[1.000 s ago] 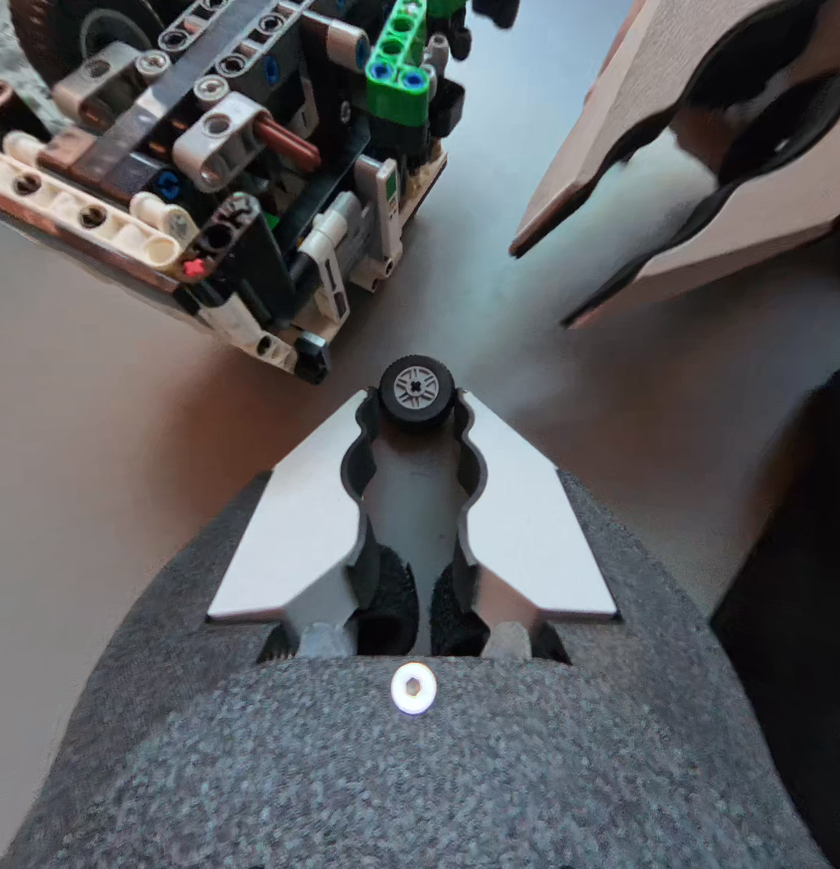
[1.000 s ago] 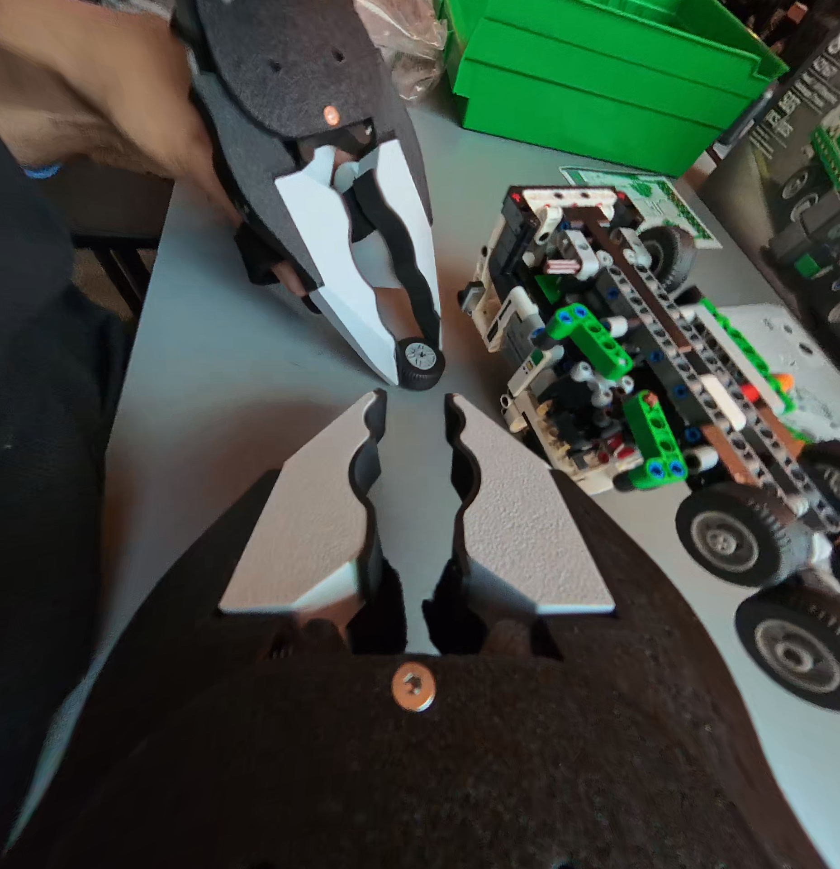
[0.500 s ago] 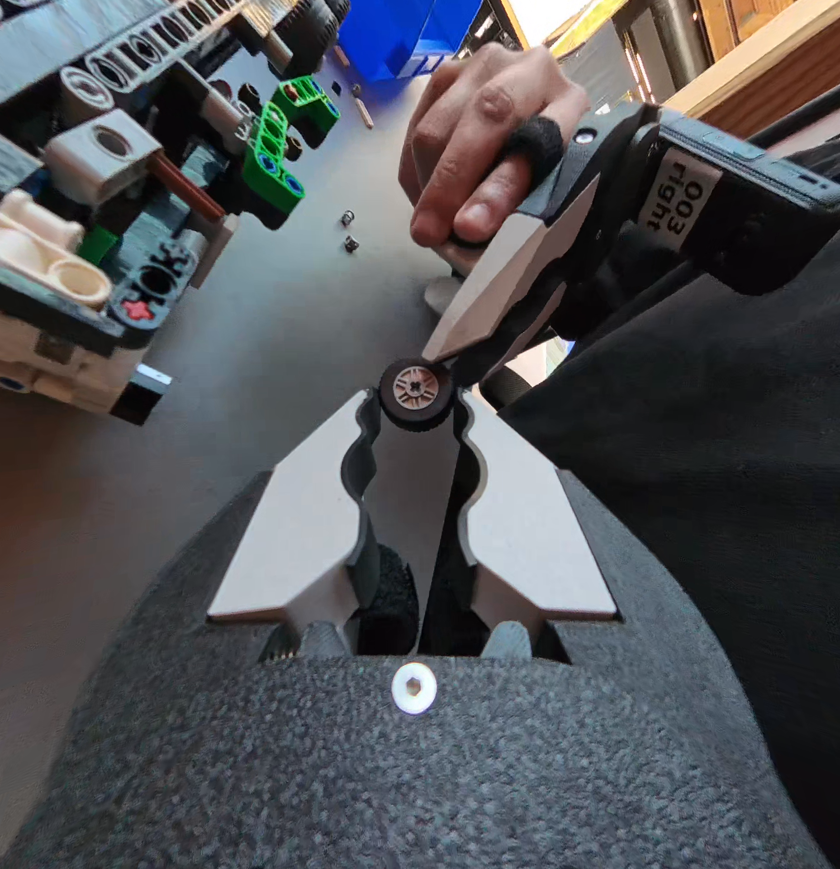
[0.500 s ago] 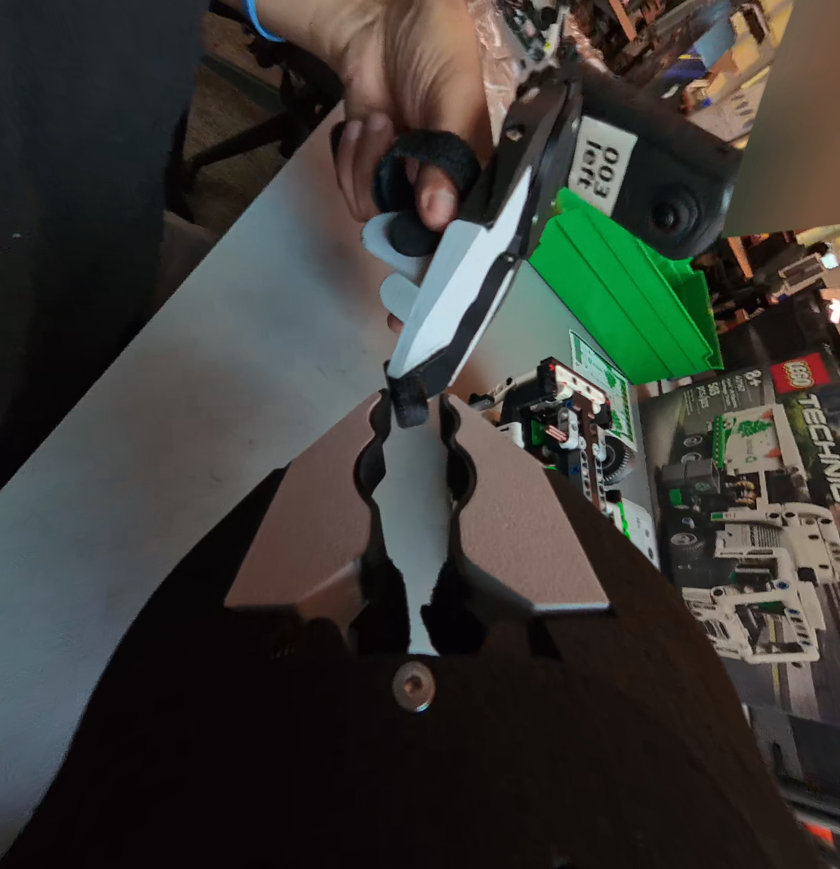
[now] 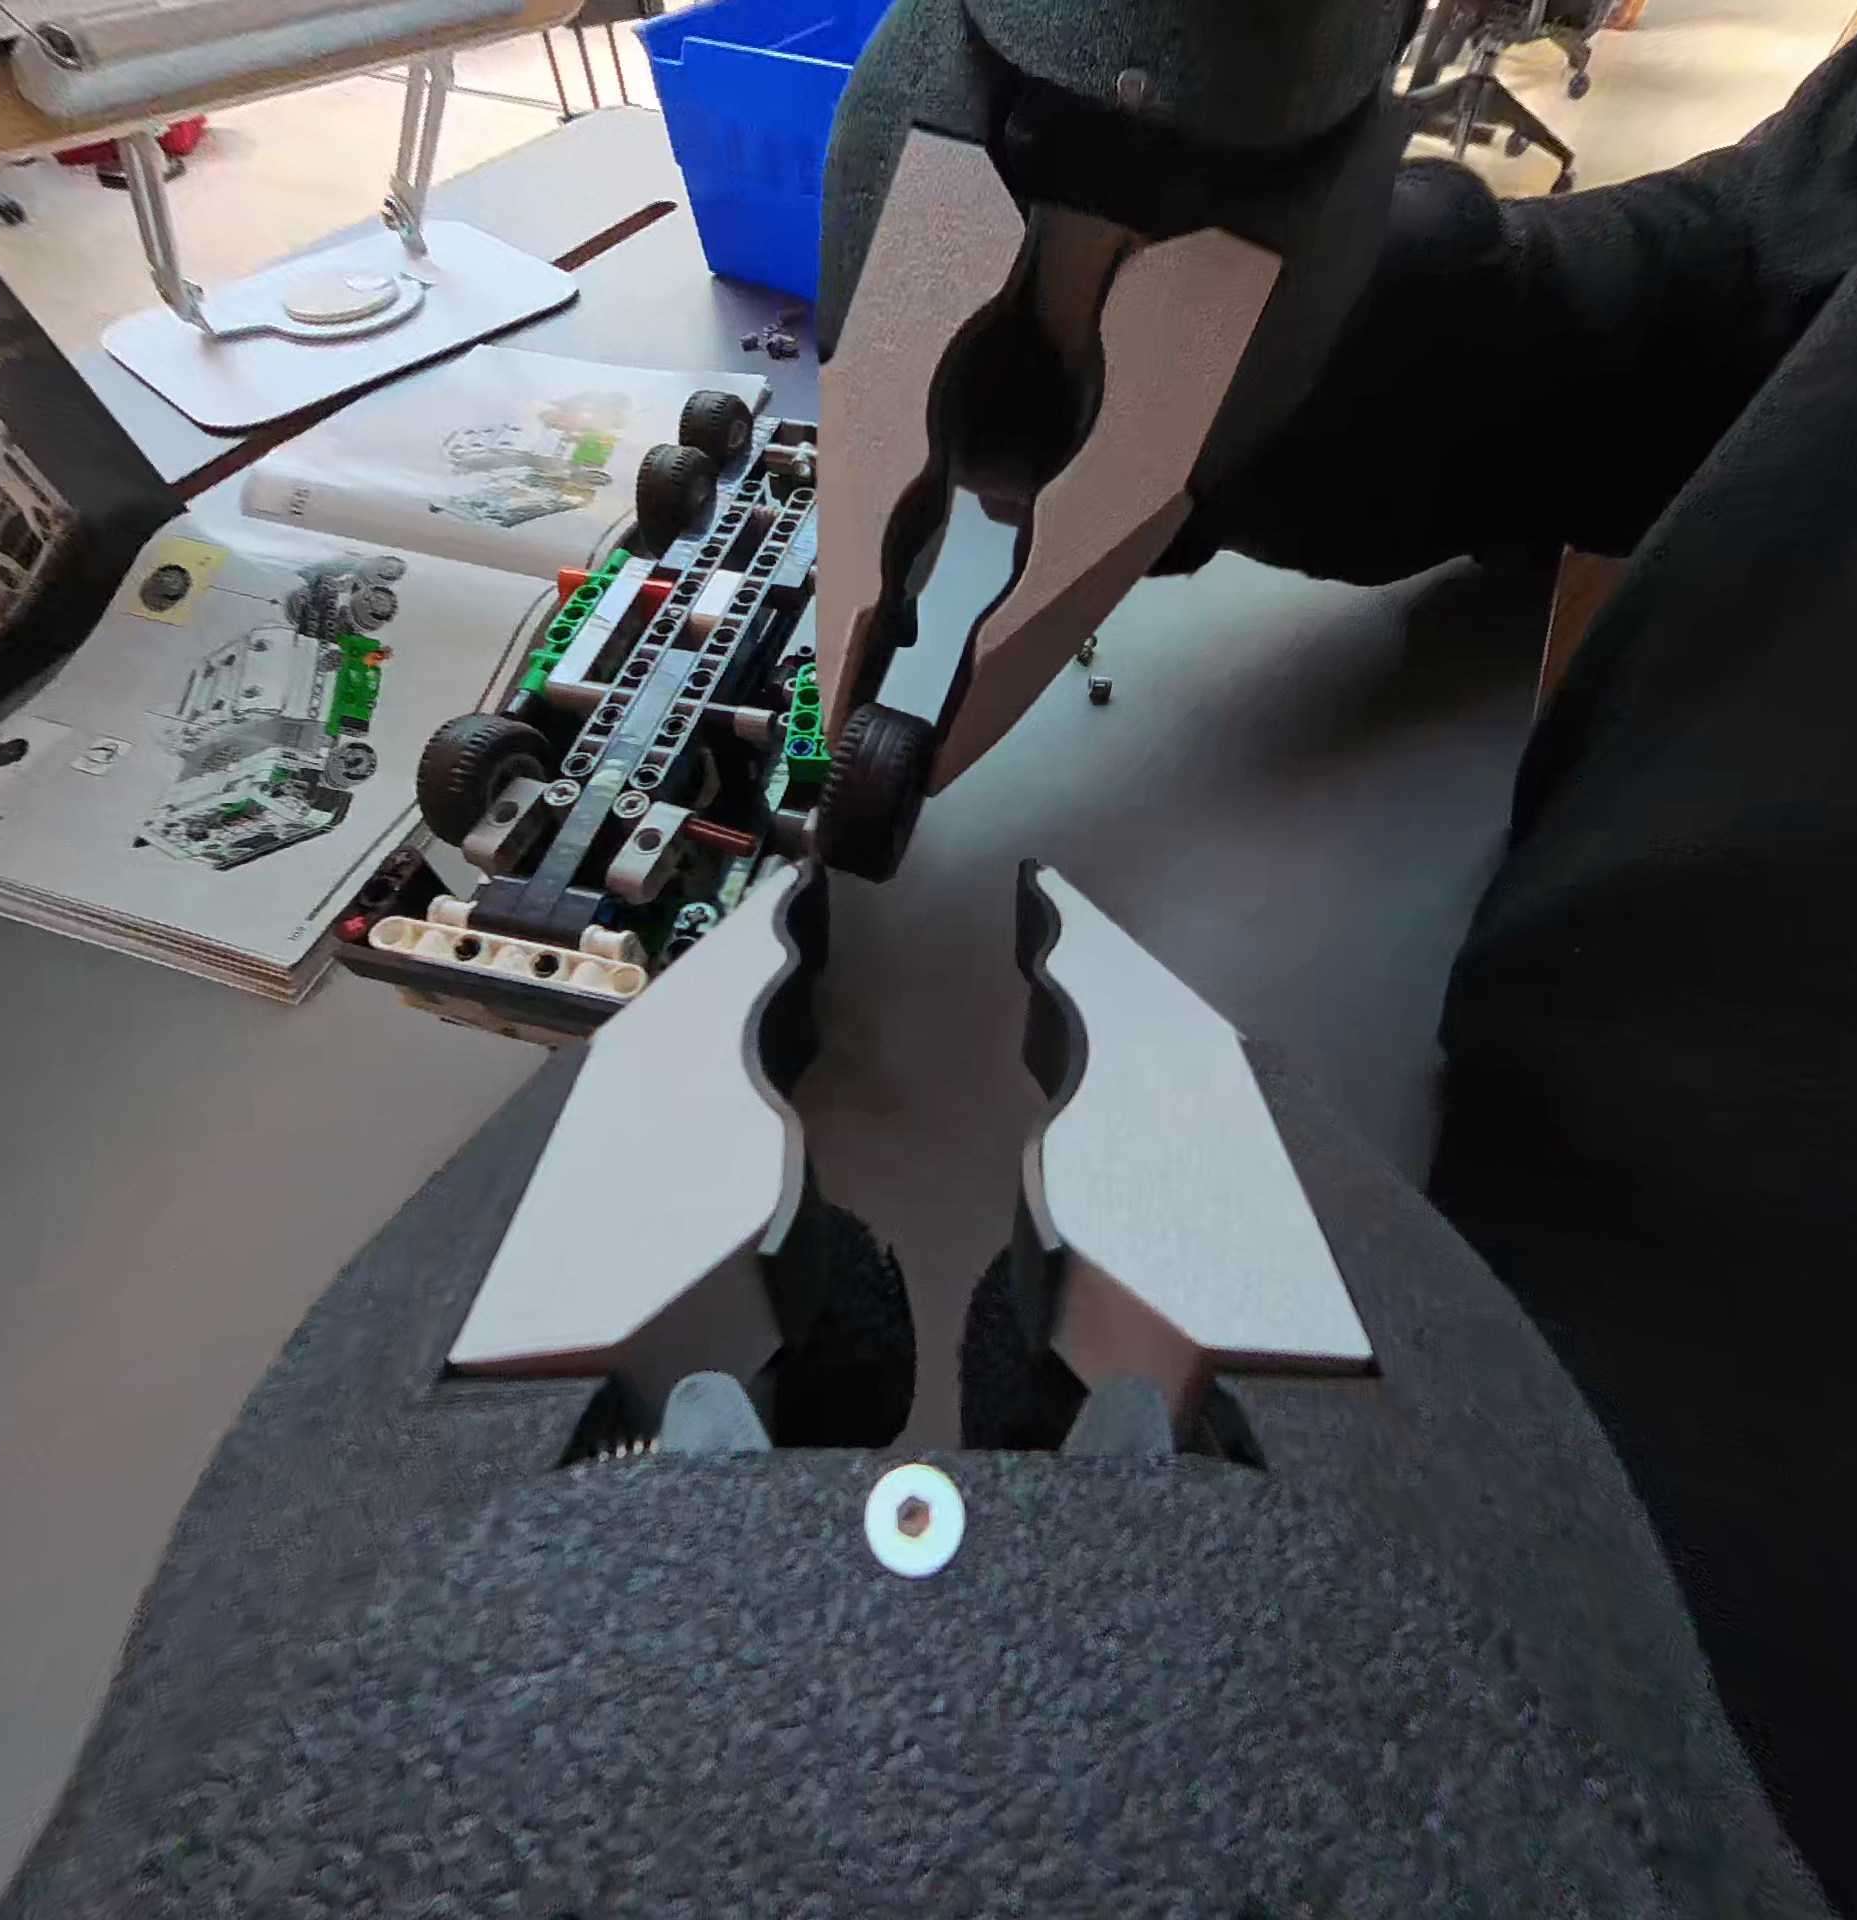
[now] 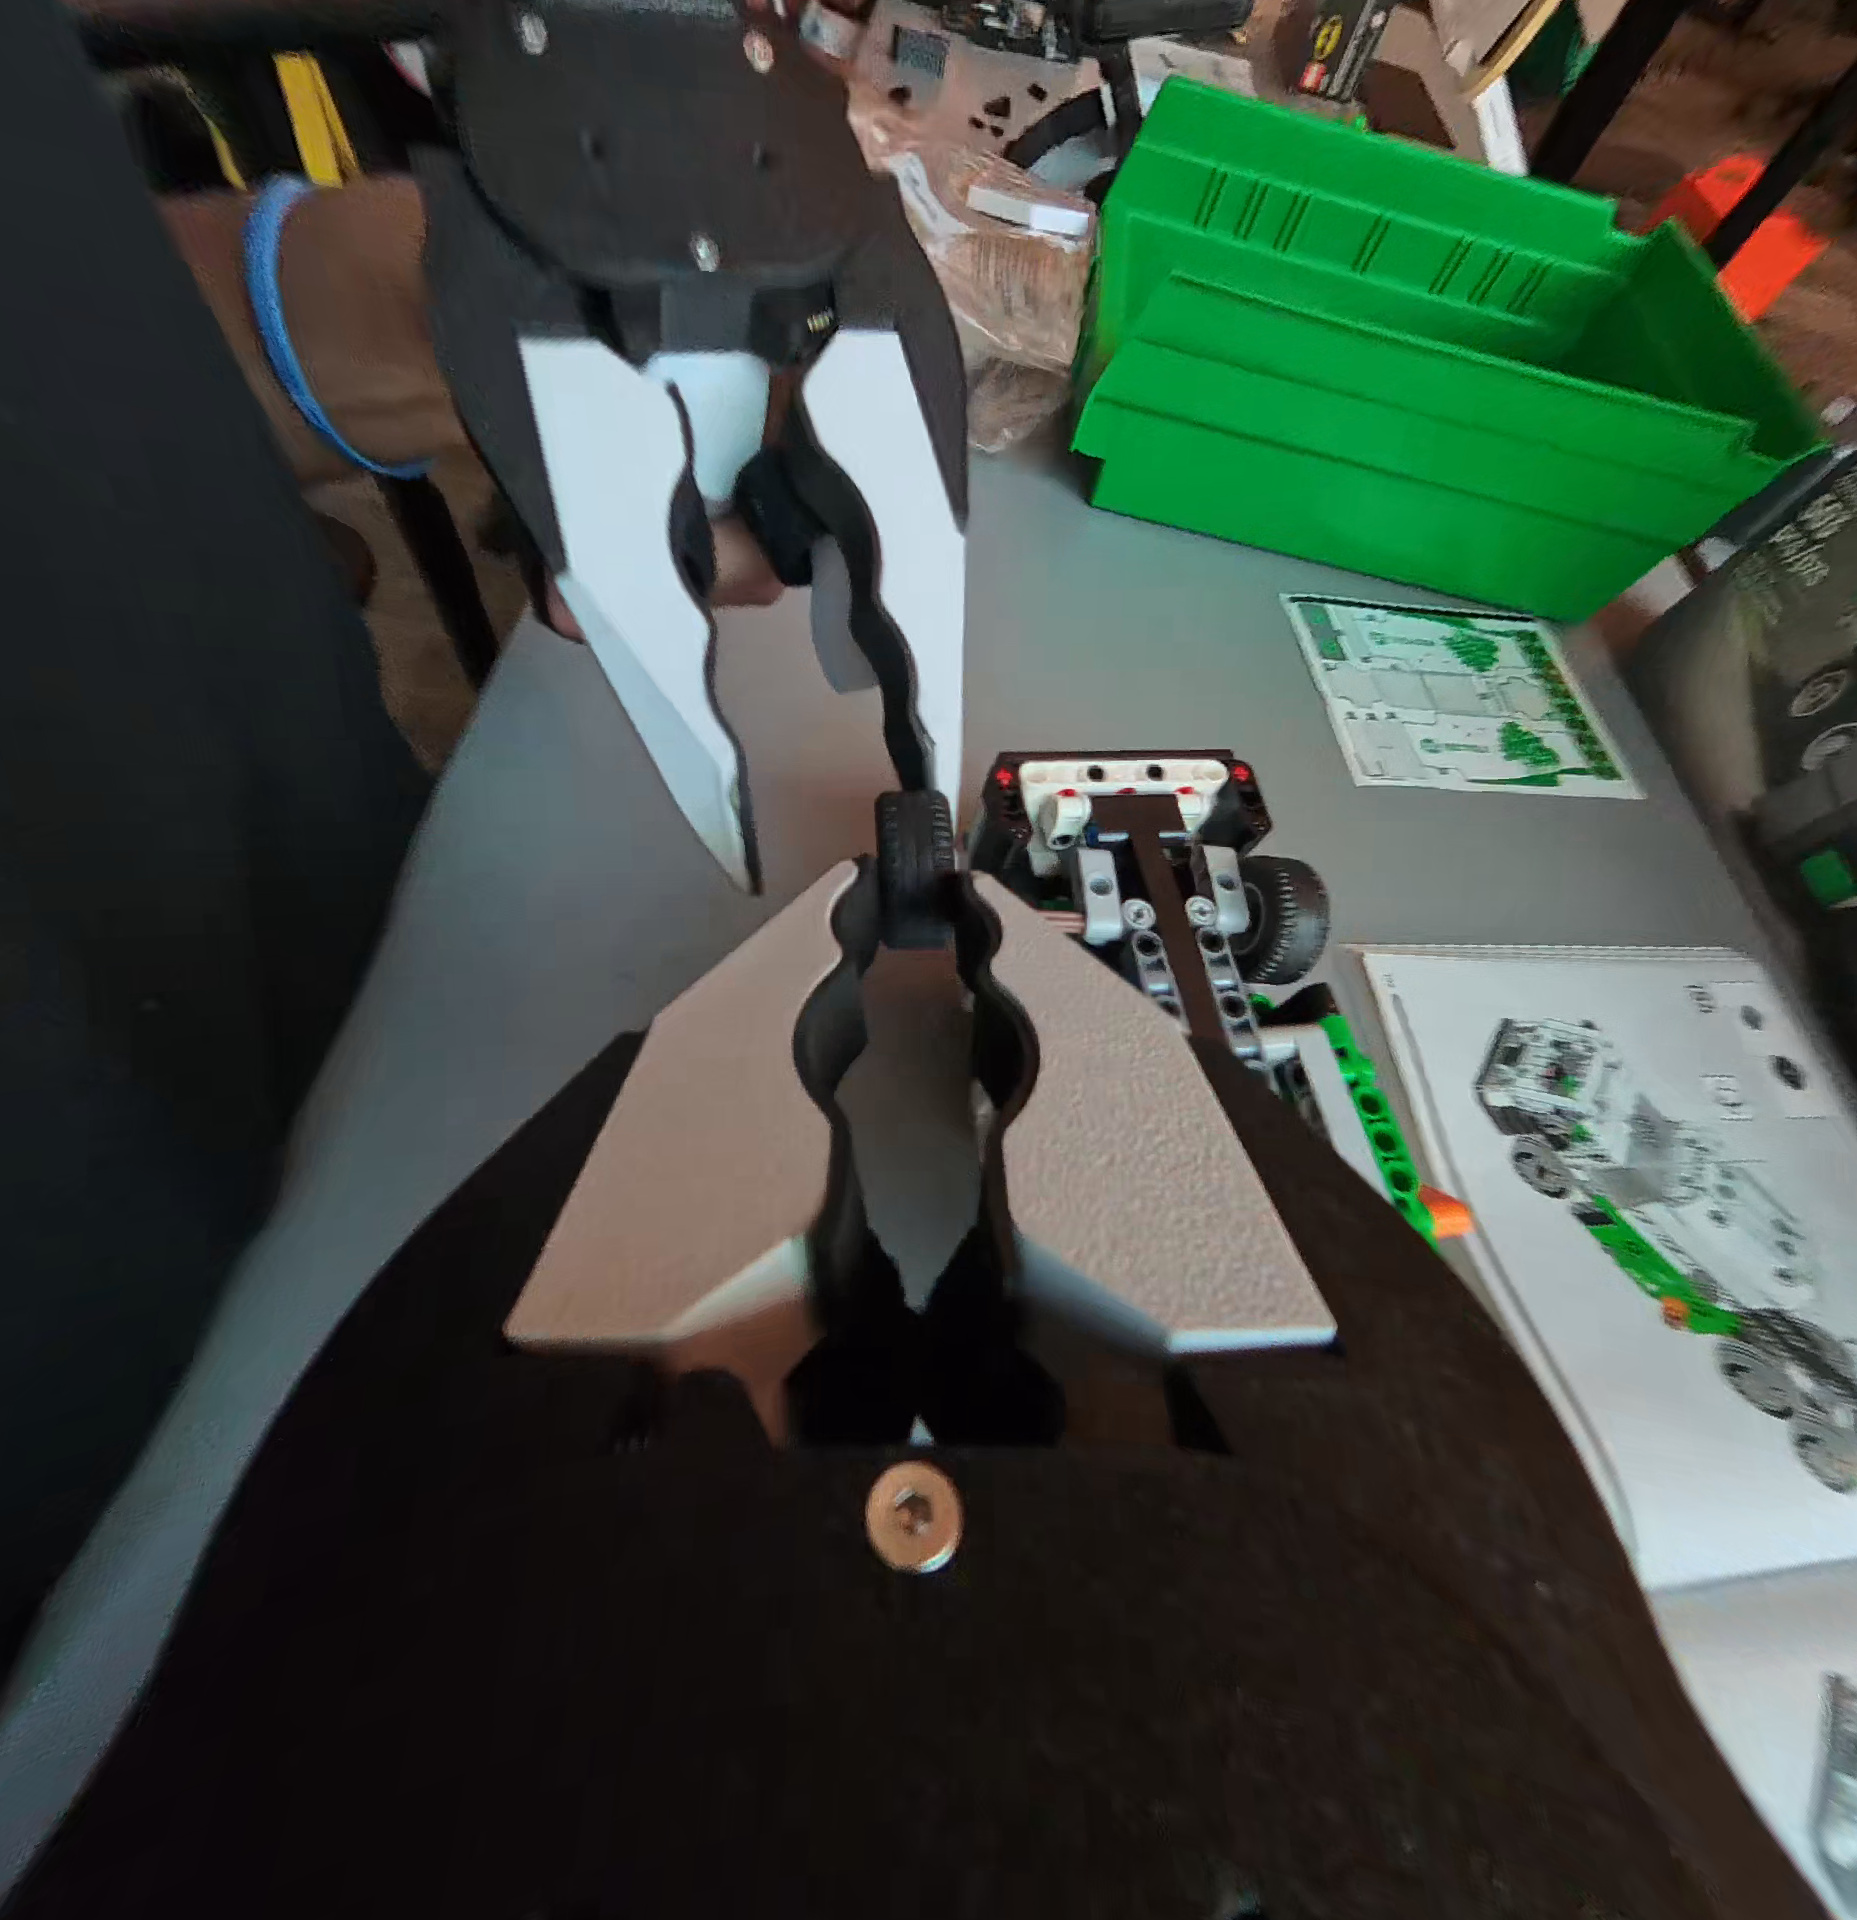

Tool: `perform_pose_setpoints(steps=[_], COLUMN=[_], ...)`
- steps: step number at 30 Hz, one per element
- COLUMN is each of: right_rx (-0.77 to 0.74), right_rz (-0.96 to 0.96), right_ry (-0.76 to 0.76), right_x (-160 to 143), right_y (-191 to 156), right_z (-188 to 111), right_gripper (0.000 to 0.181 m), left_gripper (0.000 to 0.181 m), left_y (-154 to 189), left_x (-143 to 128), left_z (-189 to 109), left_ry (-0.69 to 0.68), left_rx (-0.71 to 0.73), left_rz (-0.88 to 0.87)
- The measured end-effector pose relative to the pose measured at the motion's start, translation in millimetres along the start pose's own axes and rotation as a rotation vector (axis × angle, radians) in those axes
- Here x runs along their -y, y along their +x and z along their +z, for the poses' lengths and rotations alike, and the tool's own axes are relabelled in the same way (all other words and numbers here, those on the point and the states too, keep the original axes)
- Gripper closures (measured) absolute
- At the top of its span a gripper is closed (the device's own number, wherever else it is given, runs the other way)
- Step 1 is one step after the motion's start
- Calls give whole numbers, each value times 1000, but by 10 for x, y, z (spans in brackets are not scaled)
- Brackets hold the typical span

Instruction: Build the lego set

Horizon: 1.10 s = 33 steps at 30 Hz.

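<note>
A small black wheel (image 6: 911,873) sits between the fingertips of my right gripper (image 6: 916,888), which is shut on it. In the left wrist view the right gripper (image 5: 893,743) comes down from above and holds the wheel (image 5: 874,795) close beside the right side of the truck chassis (image 5: 633,727), by a green beam. My left gripper (image 5: 916,883) is open and empty, just in front of the wheel. In the right wrist view the left gripper (image 6: 830,831) points down, open, right behind the wheel. The chassis (image 6: 1163,883) lies to the right there.
An open instruction booklet (image 5: 228,727) lies left of the chassis and shows at the right in the right wrist view (image 6: 1630,1195). Also on the table are a green bin (image 6: 1423,416), a sticker sheet (image 6: 1454,696), a blue bin (image 5: 758,135), a white stand base (image 5: 332,312) and small loose pieces (image 5: 1095,686).
The wheel passed from my left gripper to my right. The left gripper opened and let go; the right closed on the wheel. Both swung to face the chassis.
</note>
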State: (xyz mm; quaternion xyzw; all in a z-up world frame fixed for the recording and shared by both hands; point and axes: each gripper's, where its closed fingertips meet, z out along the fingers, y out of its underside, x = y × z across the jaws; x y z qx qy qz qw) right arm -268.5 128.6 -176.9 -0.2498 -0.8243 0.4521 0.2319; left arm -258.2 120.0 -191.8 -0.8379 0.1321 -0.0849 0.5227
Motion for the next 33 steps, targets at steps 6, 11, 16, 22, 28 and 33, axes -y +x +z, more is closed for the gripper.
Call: perform_pose_setpoints(steps=[6, 11, 16, 22, 28, 33], right_rx=[56, 37, -41, 62, 153, 225], right_rz=[-11, 22, -40, -115, -151, -108], right_ry=[-101, -107, -176, -401, -405, -407], right_x=[-160, -131, 60, -338, -337, -367], right_y=[-95, -4, 252, 489, 482, 407], right_z=[125, 92, -124, 97, 212, 296], right_gripper=[168, 164, 121, 85, 79, 73], left_gripper=[167, 168, 168, 168, 169, 169], left_y=[-68, -160, -184, -200, -226, -247], left_x=[-76, -102, -73, -54, 4, -59], left_z=[60, 93, 57, 139, 87, 116], left_ry=[-28, -63, -79, -132, -151, -170], left_rx=[62, 130, 135, 138, 152, 130], left_rz=[83, 102, 93, 128, 141, 124])
